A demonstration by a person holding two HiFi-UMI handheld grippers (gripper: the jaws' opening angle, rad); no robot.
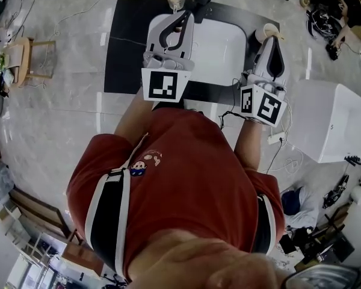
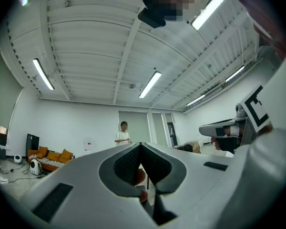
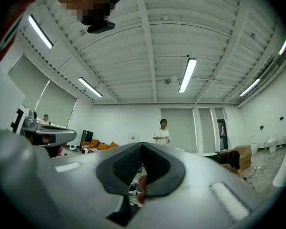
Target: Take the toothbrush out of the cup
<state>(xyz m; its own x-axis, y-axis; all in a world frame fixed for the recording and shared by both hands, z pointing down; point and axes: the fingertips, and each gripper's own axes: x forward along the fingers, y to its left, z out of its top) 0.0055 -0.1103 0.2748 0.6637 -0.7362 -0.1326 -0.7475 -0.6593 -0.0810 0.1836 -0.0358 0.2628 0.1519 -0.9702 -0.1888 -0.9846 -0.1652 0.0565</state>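
The toothbrush is not showing clearly; it is probably standing in the round cream cup (image 1: 269, 32) by the black table's (image 1: 129, 41) far right corner. You are holding the left hand-held gripper (image 2: 141, 145) and the right hand-held gripper (image 3: 142, 145) level above the table, both fully closed and empty, seemingly readying a reach.

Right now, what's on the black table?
White tray, beige cup by its right corner. The left gripper hides part of the tray, right gripper part of the cup; no toothbrush shows.
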